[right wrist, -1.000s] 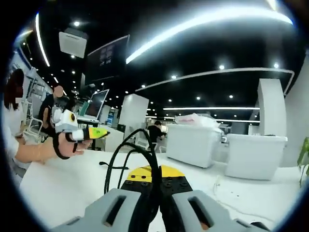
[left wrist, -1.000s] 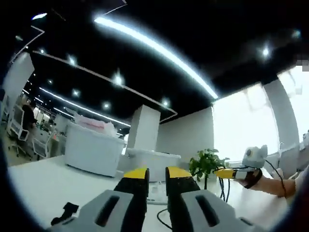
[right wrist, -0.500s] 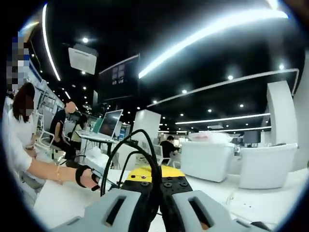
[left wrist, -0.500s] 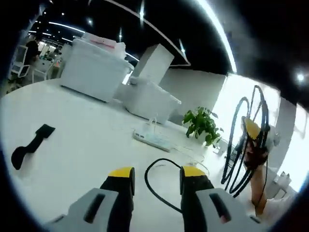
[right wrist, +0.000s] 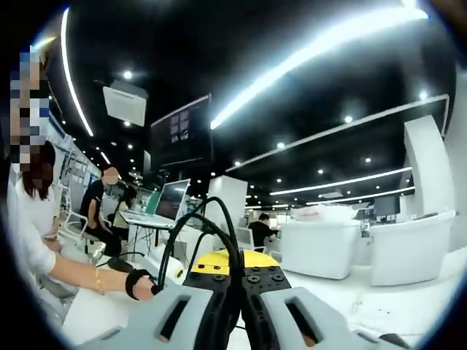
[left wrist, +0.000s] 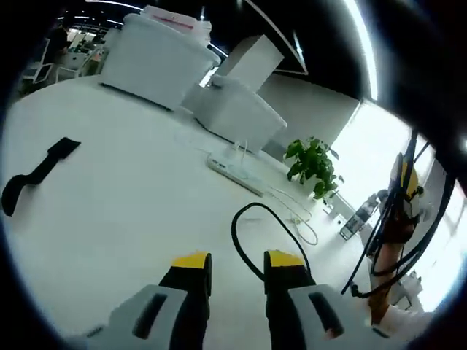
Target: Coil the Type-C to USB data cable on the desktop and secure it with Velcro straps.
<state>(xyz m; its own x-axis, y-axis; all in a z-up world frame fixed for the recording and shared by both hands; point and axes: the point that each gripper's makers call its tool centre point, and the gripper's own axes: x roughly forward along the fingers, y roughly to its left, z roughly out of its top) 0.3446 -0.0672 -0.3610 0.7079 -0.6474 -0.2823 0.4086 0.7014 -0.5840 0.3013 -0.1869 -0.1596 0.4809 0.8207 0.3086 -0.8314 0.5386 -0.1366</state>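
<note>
The black data cable is gathered into loops (right wrist: 211,226) that rise out of my right gripper (right wrist: 232,271), which is shut on them. In the left gripper view that right gripper (left wrist: 406,191) hangs high at the right with the cable loops (left wrist: 398,240) draped around it. A free stretch of the cable (left wrist: 252,219) arcs over the white desk (left wrist: 131,211) just past my left gripper (left wrist: 237,262). The left jaws are open, with the cable running beside the right one. A black Velcro strap (left wrist: 35,177) lies flat on the desk at far left.
A white power strip (left wrist: 235,165) with a thin white cord (left wrist: 299,219) lies mid-desk, with a potted plant (left wrist: 314,165) behind it. White cabinets (left wrist: 157,62) line the far edge. A person's hand with a black wrist strap (right wrist: 139,284) rests low left; seated people and a laptop (right wrist: 157,208) are behind.
The left view has tipped down onto the desk and its jaws have parted. The right gripper has risen with the coil, so the trailing cable lifts off the desk.
</note>
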